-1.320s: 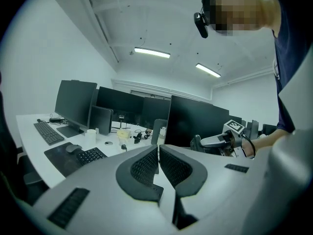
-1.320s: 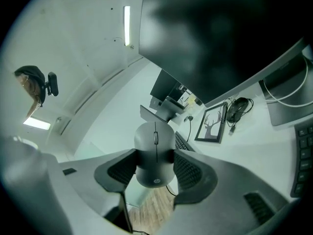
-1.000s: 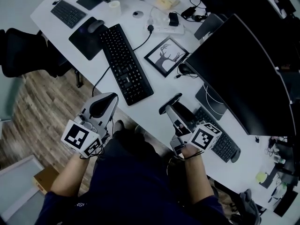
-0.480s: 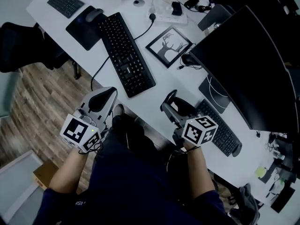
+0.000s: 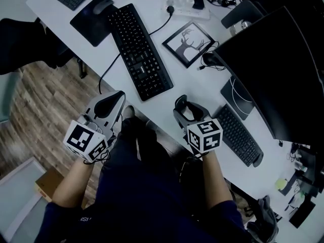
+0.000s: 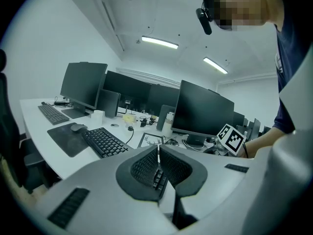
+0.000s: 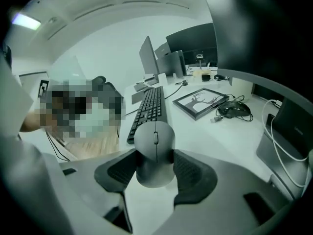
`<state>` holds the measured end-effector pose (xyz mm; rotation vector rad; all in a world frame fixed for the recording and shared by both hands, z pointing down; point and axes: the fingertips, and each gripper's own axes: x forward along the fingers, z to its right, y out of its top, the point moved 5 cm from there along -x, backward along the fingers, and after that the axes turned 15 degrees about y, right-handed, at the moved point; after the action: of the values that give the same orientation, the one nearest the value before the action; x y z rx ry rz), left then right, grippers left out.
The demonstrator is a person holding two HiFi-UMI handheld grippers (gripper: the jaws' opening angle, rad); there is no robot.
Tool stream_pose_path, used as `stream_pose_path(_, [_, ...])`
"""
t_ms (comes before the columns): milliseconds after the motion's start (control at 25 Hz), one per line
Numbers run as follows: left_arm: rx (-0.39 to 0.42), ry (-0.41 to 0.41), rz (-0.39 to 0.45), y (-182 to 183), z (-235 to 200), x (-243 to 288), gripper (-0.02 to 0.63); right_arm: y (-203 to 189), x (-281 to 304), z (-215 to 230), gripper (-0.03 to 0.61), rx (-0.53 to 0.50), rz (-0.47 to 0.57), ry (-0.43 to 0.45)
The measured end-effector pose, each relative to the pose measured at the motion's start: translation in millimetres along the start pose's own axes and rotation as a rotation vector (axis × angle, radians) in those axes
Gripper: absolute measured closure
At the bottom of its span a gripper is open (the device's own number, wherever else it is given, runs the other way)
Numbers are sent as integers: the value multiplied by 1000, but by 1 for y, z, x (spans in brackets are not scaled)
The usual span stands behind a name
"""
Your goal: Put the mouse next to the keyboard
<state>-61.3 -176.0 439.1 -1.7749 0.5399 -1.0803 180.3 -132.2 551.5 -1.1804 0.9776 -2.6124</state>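
Shifting the right gripper up and left within the frame since a second ago, now at lower centre with its marker cube turned more upright. Clamping its jaws on the grey mouse over the white surface. Keeping the left gripper at lower left, jaws pressed together, empty. Aiming both up the frame toward the near end of the black keyboard.

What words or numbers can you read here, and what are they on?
None can be read.
Long black keyboard: key letters too small.
Black-and-white marker cubes: square patterns, no words.
Grey rounded mouse: no print visible.
White print on dark shirt: too small.
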Motion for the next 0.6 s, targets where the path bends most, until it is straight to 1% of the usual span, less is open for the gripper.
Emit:
stream_pose_path(280, [-11,-1,-13,-5,-9,2,575,-4,14,2,337,-56,-95,-47])
stream_pose_path(480, [-16,-4,-17,-10,-12,1,575,-8,19,2,337,-137,-190,-111])
stream_pose_path(600, [-18,-5,-20,-12,-13,0,575,-11,24,0,337,-170,-239,-135])
